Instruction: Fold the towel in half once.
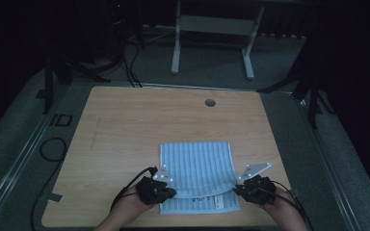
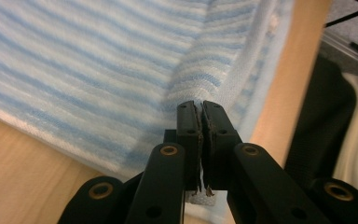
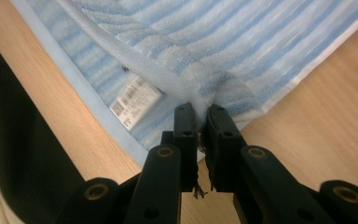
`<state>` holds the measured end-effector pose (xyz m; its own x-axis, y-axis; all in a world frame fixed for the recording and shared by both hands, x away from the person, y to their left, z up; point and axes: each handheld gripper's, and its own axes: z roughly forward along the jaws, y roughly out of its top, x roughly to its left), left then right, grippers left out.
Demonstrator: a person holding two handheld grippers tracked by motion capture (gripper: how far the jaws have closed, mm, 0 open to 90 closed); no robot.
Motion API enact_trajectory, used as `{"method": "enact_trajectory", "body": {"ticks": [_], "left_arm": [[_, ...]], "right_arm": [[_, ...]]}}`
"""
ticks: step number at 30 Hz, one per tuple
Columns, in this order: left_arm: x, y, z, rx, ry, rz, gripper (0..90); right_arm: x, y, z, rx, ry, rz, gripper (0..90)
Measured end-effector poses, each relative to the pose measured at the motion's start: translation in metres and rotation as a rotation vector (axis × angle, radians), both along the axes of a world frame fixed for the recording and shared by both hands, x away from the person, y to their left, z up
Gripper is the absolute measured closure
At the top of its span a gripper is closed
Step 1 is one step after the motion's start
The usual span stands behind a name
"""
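Two grippers pinched one blue striped towel (image 1: 196, 166) lying at the near middle of the wooden worktop (image 1: 125, 125). The left gripper (image 2: 200, 108) had its jaws pressed together on a raised fold at the towel's near left edge. The right gripper (image 3: 200, 111) clamped the fold at the near right, just beside a white label (image 3: 135, 100).
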<state>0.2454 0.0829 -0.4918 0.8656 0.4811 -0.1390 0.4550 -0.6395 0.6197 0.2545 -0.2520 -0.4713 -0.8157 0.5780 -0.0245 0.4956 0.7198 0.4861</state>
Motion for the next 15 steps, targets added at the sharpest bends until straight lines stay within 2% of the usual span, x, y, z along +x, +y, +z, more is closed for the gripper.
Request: {"method": "enact_trajectory", "body": {"ticks": [3,6,12,14,15], "left_arm": [[-0.005,0.002,0.007,-0.004,-0.001,-0.007,85.7],[-0.013,0.002,0.005,0.002,0.012,-0.024,85.6],[-0.026,-0.003,-0.004,0.016,0.062,-0.07,84.7],[-0.029,-0.007,-0.011,0.021,0.1,-0.089,79.3],[-0.031,-0.009,-0.015,0.031,0.103,-0.098,75.9]], "right_arm": [[-0.007,-0.002,0.005,0.017,-0.009,0.006,83.2],[-0.018,-0.003,0.001,0.028,0.007,0.013,83.2],[-0.035,-0.01,-0.019,0.035,0.077,0.009,83.2],[-0.037,-0.012,-0.025,0.033,0.103,0.003,81.9],[-0.038,-0.013,-0.028,0.027,0.117,0.0,77.9]]}}
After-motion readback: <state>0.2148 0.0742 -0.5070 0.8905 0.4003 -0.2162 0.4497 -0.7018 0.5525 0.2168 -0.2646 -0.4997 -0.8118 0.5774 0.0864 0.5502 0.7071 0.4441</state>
